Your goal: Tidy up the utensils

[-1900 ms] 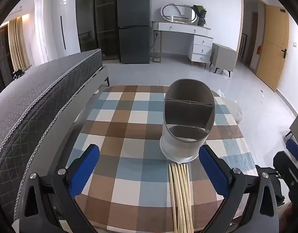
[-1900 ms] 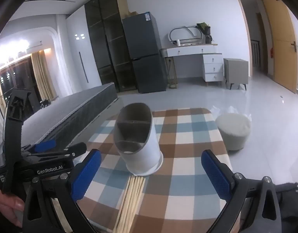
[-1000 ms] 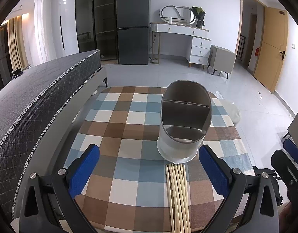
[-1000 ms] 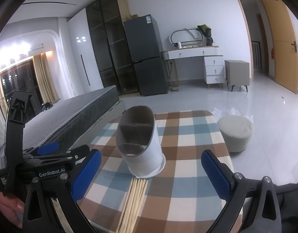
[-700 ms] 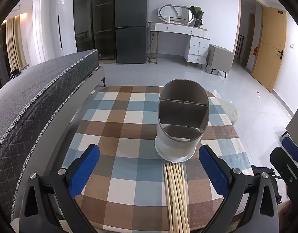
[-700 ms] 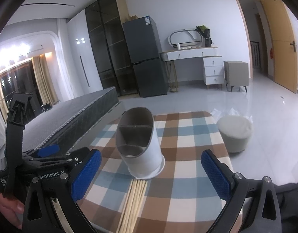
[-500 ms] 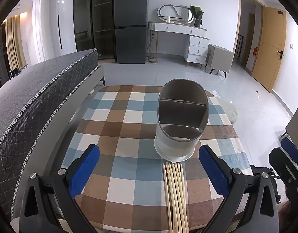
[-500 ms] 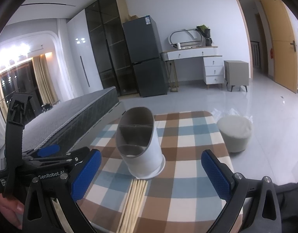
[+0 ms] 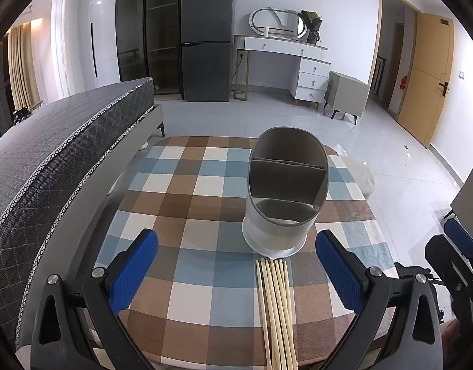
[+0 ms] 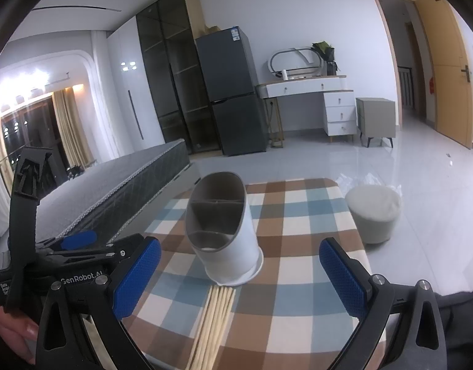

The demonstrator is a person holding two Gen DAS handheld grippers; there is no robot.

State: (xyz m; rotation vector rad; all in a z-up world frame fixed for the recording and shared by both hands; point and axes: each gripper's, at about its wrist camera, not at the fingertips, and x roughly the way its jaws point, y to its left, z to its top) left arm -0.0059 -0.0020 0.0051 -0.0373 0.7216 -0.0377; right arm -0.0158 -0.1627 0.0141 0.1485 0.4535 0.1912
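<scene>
Near table edge (image 9: 180,351) is sitting right under both claws; checked cloth is running forward with free surface left of the left gripper (image 9: 236,269) and ahead of its left finger. Bed (image 9: 51,160) is flanking the table's left side, open floor lying beyond the far edge and to the right.

Left gripper is hanging with jaws spread wide, nothing between the blue pads (image 9: 134,269), touching nothing. Right gripper (image 10: 241,276) is likewise wide apart and empty, hovering above the near edge.

Chopsticks (image 9: 276,311) are lying in a flat bundle on the cloth, between the left gripper's fingers, nearer its right pad, tips pointing away. In the right wrist view the chopsticks (image 10: 213,323) are sitting between the fingers, slightly left of centre.

Utensil holder (image 9: 285,197) is standing upright just past the chopstick tips, touching or nearly touching them; can't tell which. Its compartments look empty. A stool (image 10: 373,214) is sitting on the floor off the table's right side.
</scene>
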